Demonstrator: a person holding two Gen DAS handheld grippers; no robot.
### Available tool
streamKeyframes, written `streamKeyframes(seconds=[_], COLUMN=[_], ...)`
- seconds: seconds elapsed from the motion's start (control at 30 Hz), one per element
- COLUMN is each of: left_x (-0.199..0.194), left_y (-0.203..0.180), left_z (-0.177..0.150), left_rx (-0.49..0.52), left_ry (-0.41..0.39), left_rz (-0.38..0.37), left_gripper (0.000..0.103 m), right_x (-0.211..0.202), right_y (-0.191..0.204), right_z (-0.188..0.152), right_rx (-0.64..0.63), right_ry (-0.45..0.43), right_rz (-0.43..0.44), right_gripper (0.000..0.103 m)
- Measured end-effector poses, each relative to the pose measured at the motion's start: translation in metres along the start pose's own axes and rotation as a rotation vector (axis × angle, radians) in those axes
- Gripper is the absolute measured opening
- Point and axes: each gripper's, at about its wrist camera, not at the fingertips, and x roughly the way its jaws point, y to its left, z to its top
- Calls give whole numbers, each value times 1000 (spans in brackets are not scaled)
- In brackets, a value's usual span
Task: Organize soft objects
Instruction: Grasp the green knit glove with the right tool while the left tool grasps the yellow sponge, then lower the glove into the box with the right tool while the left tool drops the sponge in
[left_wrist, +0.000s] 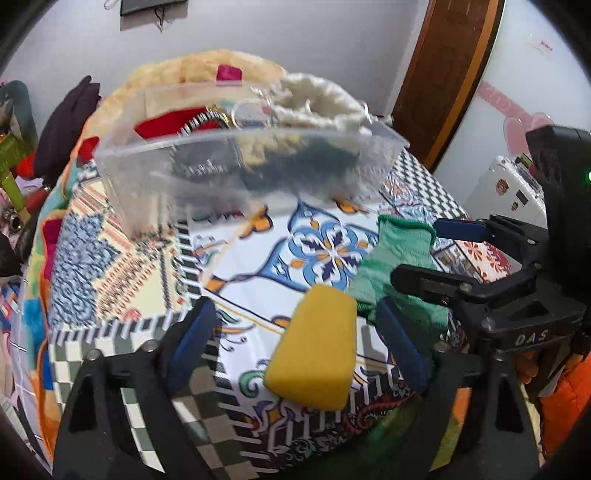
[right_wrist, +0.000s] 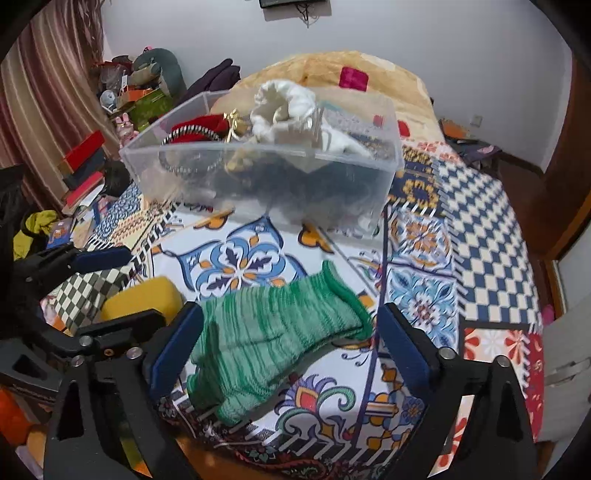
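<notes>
A yellow sponge (left_wrist: 314, 347) lies on the patterned bedspread between the open fingers of my left gripper (left_wrist: 295, 332); it also shows in the right wrist view (right_wrist: 144, 299). A green knitted glove (right_wrist: 269, 332) lies between the open fingers of my right gripper (right_wrist: 288, 339) and shows in the left wrist view (left_wrist: 399, 258). A clear plastic bin (left_wrist: 243, 177) stands farther back, holding a cream knitted item (right_wrist: 284, 107), a red item (right_wrist: 199, 125) and dark soft things. The bin also shows in the right wrist view (right_wrist: 258, 177). Neither gripper holds anything.
The patterned bedspread (right_wrist: 480, 221) covers the bed. A yellow blanket with a pink patch (right_wrist: 352, 77) lies behind the bin. Clutter, books and boxes (right_wrist: 85, 166) stand at the left. A wooden door (left_wrist: 443, 66) stands at the right. My right gripper (left_wrist: 480, 266) shows beside the glove.
</notes>
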Motion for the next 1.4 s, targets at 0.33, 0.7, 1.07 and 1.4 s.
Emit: streamKeyframes(seconds=[0.33,0.7,1.07,1.4], left_x=[7,-25,-66,-89], left_y=[-3,16,30,35], left_z=[-4,12,46,85], left_rx=[1,-16,-25,-15], left_ry=[4,-100,-246,-363], left_rz=[-41,9,49,75], left_gripper=[36,34,34,34], right_x=[8,-4,-46,-63], right_y=[13,23,34,35], right_z=[-7,2,32,72], right_rx=[-55,-84,-107,-96], right_ry=[19,-46,-226,-362], right_rz=[24,42,25,10], right_gripper=[58,19,19,19])
